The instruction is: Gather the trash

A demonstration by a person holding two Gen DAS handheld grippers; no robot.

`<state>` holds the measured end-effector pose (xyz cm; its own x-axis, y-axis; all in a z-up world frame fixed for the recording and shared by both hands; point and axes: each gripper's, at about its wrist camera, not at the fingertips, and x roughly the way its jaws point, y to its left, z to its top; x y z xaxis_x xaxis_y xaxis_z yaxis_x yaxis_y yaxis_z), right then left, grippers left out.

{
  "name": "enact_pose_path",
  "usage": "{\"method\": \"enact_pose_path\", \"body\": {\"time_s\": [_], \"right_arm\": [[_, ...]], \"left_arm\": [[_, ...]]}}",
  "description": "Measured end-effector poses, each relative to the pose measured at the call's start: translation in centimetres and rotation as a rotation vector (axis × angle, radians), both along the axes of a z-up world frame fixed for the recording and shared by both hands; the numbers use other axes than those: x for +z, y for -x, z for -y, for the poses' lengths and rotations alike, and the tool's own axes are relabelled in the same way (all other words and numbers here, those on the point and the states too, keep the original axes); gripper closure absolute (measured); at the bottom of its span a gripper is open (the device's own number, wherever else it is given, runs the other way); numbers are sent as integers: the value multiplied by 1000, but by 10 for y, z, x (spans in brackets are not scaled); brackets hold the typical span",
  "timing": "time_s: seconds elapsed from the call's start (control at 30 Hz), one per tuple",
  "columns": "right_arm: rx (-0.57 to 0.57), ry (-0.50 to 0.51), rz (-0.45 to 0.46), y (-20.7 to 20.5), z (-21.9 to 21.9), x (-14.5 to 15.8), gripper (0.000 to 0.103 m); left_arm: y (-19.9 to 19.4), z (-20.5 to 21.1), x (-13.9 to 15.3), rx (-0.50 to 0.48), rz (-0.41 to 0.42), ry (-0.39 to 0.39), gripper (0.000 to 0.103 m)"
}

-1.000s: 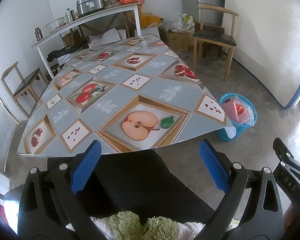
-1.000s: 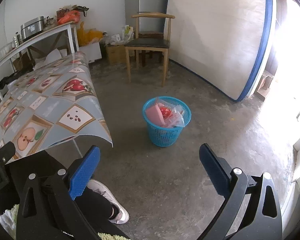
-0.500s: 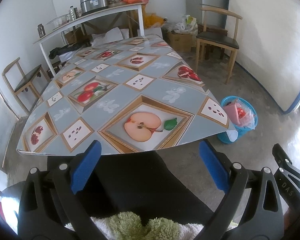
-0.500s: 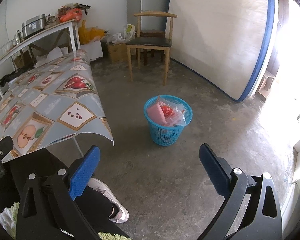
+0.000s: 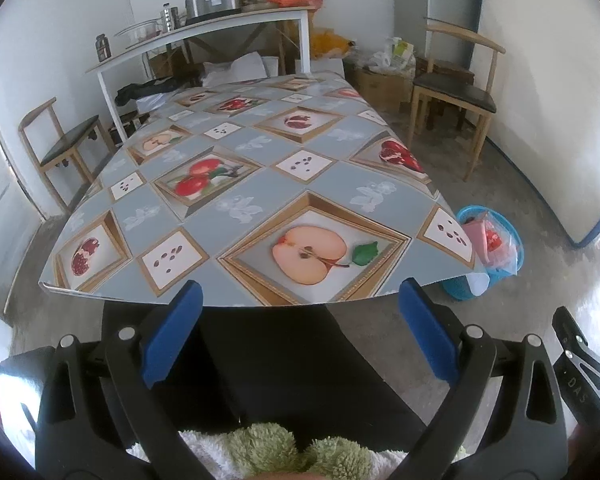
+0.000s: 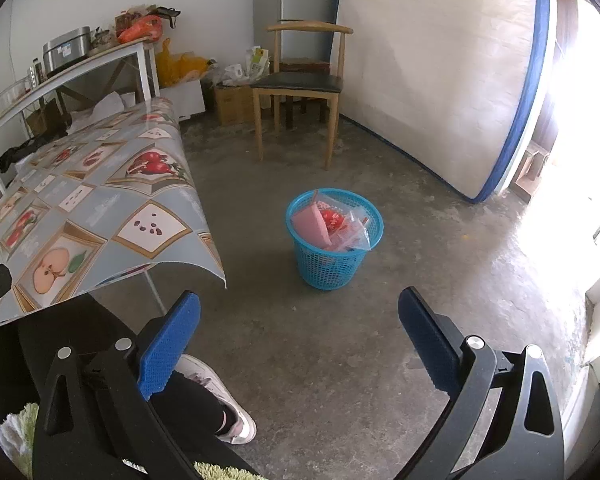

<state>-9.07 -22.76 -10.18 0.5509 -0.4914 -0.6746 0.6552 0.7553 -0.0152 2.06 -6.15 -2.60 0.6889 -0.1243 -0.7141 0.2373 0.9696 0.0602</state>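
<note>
A blue mesh trash basket [image 6: 334,236] stands on the concrete floor to the right of the table; it holds pink, red and clear plastic wrappers [image 6: 332,224]. It also shows past the table's right corner in the left wrist view [image 5: 490,248]. My left gripper [image 5: 300,334] is open and empty, held low before the near edge of the table [image 5: 228,152], over a person's dark lap. My right gripper [image 6: 300,344] is open and empty, above the floor short of the basket. I see no loose trash on the tablecloth.
The table carries a fruit-pattern cloth [image 6: 100,208]. A wooden chair [image 6: 300,84] stands behind the basket, another [image 5: 64,144] left of the table. A white shelf [image 5: 204,36] holds a metal pot and jars. A mattress [image 6: 440,80] leans on the right wall. A shoe [image 6: 220,404] lies below.
Both views have shifted slightly: the table and basket sit a bit higher and nearer. Both grippers stay open and empty.
</note>
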Motion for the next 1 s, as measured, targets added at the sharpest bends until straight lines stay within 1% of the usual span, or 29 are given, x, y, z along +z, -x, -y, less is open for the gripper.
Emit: {"method": "enact_pose_path", "body": {"time_s": [1.0], "right_arm": [[10,0,-6,-1,-4,0,7]], "left_arm": [[1,2,0,-11,-11,-8,9]]}}
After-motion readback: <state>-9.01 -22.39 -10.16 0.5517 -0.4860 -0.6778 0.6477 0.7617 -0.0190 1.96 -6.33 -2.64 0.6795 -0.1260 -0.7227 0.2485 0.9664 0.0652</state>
